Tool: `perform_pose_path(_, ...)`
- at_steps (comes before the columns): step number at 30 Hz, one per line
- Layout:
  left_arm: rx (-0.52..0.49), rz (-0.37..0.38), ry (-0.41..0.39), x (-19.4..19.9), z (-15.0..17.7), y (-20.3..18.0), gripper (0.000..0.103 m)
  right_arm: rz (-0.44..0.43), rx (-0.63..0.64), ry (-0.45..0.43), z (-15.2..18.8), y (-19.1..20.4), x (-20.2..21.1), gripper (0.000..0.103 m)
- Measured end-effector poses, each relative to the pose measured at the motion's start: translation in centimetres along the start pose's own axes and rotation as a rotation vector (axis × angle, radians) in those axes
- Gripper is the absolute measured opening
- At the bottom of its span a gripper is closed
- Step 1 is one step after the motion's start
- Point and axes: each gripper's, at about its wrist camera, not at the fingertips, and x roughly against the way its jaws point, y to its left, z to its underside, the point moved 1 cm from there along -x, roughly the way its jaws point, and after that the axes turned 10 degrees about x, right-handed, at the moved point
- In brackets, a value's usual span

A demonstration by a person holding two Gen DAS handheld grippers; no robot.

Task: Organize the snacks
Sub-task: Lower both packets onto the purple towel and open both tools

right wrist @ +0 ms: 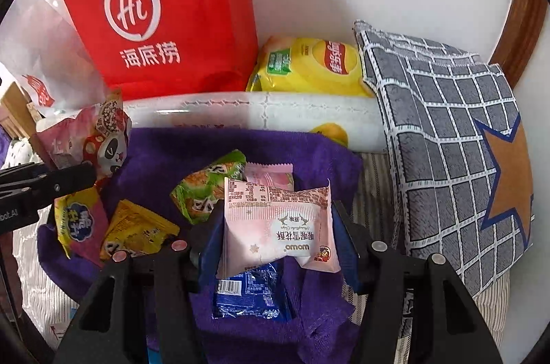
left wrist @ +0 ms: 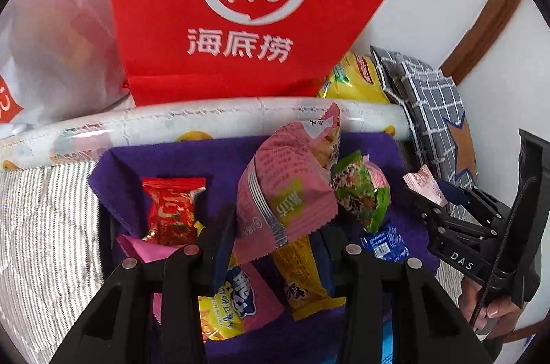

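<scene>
Holding one packet each above the purple cloth (right wrist: 240,143) on the bed, left tool (left wrist: 275,226) clamps a pink snack (left wrist: 285,192), right tool (right wrist: 275,233) a pale-pink pastry (right wrist: 275,226), presumably for sorting.

Right gripper (right wrist: 276,226) clamped on pale pink snack packet (right wrist: 275,226), fingers (right wrist: 347,243) pressing both sides. Below: purple cloth (right wrist: 165,147) bearing blue packet (right wrist: 251,298), green packet (right wrist: 209,185), yellow packet (right wrist: 137,231). Behind: red bag (right wrist: 165,9), yellow chip bag (right wrist: 309,64), checked pillow (right wrist: 447,140).
</scene>
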Motion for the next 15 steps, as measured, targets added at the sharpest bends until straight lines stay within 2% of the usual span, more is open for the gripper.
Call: perform_pose_path(15, -0.004, -0.015, 0.048, -1.2, 0.3, 0.1, 0.039, 0.03, 0.043, 0.027, 0.3, 2.1, -1.3, 0.06)
